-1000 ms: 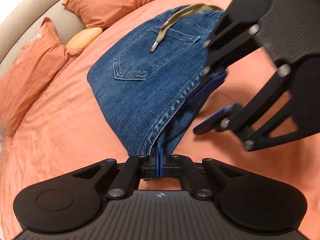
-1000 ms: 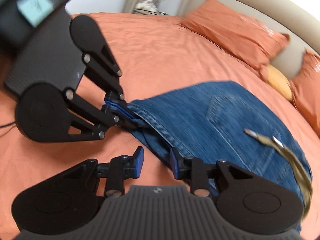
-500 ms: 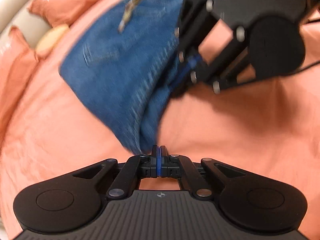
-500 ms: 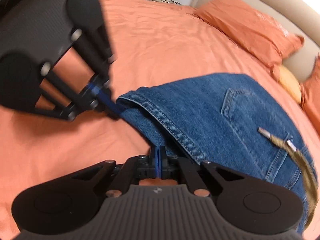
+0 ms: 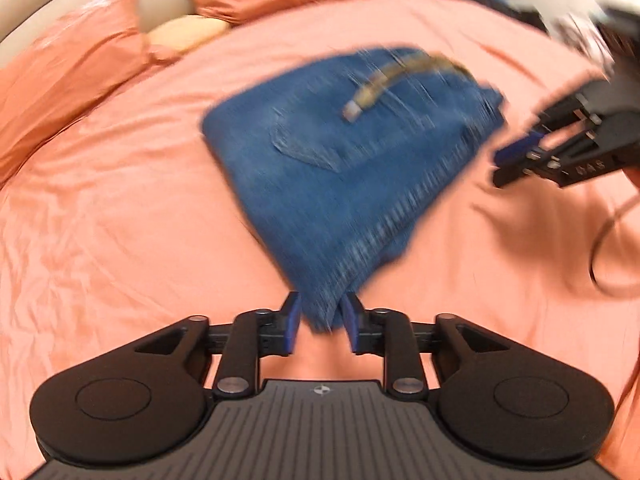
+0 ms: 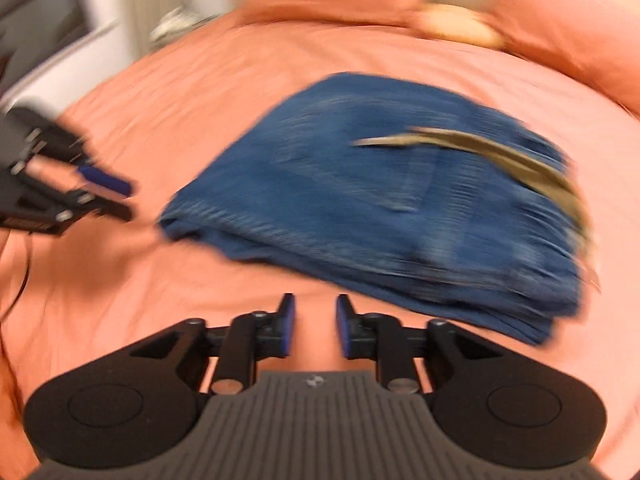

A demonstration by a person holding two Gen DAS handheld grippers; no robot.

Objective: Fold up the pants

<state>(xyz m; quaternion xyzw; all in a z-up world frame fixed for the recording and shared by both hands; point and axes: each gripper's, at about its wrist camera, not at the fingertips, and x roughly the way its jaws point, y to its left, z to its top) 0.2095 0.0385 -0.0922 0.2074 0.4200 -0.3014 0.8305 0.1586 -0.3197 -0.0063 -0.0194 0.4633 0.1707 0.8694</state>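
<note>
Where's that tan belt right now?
The belt lies on top of the folded jeans on the orange bed, toward their right side in the right view.

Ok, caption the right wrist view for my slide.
Right gripper open and empty, just short of the folded jeans on the orange bed; left gripper at left.

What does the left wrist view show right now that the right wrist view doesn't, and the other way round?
Only the left wrist view shows the left gripper open with a corner of the jeans between its fingers, apparently not clamped, and two orange pillows at the headboard. Only the right wrist view shows the right gripper open over bare sheet, clear of the jeans' near edge, and blurred white furniture beyond the bed. Both show the folded jeans lying on the orange bed with the tan drawstring on top, and the other gripper off to the side.
</note>
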